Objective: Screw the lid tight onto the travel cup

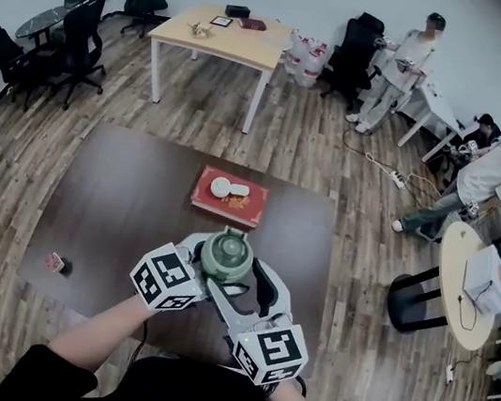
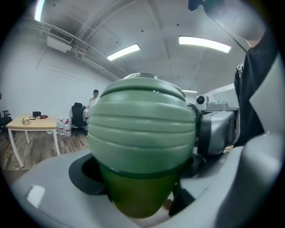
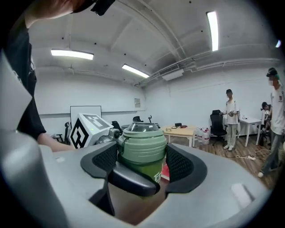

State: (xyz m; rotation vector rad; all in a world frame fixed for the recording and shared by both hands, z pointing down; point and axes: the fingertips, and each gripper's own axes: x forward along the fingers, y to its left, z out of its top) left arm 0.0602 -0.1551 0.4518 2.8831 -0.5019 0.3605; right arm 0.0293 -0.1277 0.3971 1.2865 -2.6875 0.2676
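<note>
Tightening looks to be the step in hand. The left hand-held gripper (image 2: 138, 177) clamps the dark green body of the travel cup (image 2: 133, 196), held over the worktop (image 1: 116, 210). The right hand-held gripper (image 3: 143, 164) pinches its ribbed, pale green lid (image 3: 142, 144). Next, the lid needs twisting against the steadied body.

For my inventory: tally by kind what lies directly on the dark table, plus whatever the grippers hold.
Cup with lid: 1
Red box: 1
Small pink thing: 1
Total: 3
</note>
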